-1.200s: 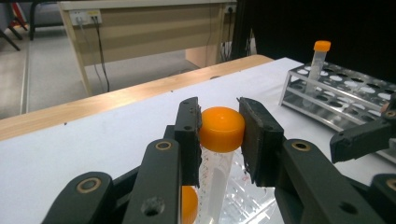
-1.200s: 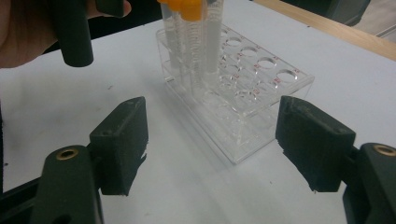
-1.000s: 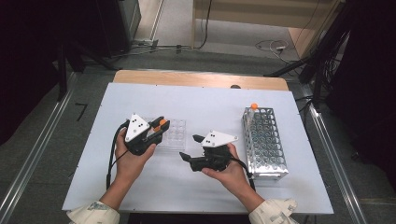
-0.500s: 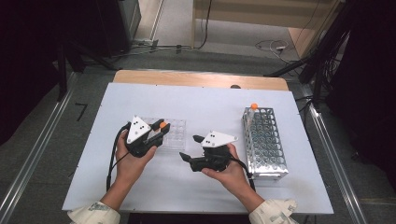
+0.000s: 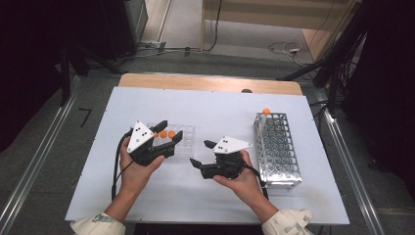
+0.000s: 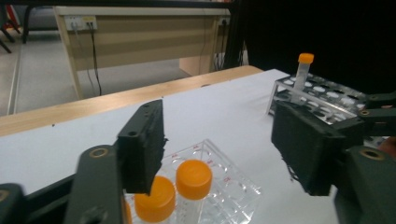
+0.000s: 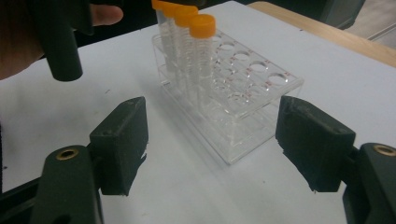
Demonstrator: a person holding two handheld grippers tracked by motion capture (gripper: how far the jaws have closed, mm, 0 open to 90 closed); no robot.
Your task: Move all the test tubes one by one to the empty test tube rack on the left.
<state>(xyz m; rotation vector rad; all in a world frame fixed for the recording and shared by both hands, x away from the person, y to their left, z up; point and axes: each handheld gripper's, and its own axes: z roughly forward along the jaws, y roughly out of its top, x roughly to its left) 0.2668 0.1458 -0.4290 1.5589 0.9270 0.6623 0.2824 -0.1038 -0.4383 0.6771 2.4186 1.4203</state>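
Both forearms enter from the frame's bottom edge. The right gripper (image 5: 203, 152), centre frame, has its jaws spread and empty; the left gripper (image 5: 169, 131), jaws spread, hovers over orange-capped tubes (image 5: 166, 133) in the clear rack (image 5: 186, 142). A metal rack (image 5: 279, 152) stands at right.

Both hands reach forward — left gripper (image 5: 169, 132) and right gripper (image 5: 202, 153) each spread wide, empty.

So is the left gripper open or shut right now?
Open. In its own view the left gripper has its two black jaws standing wide apart above the orange-capped tubes in the clear rack, gripping nothing.
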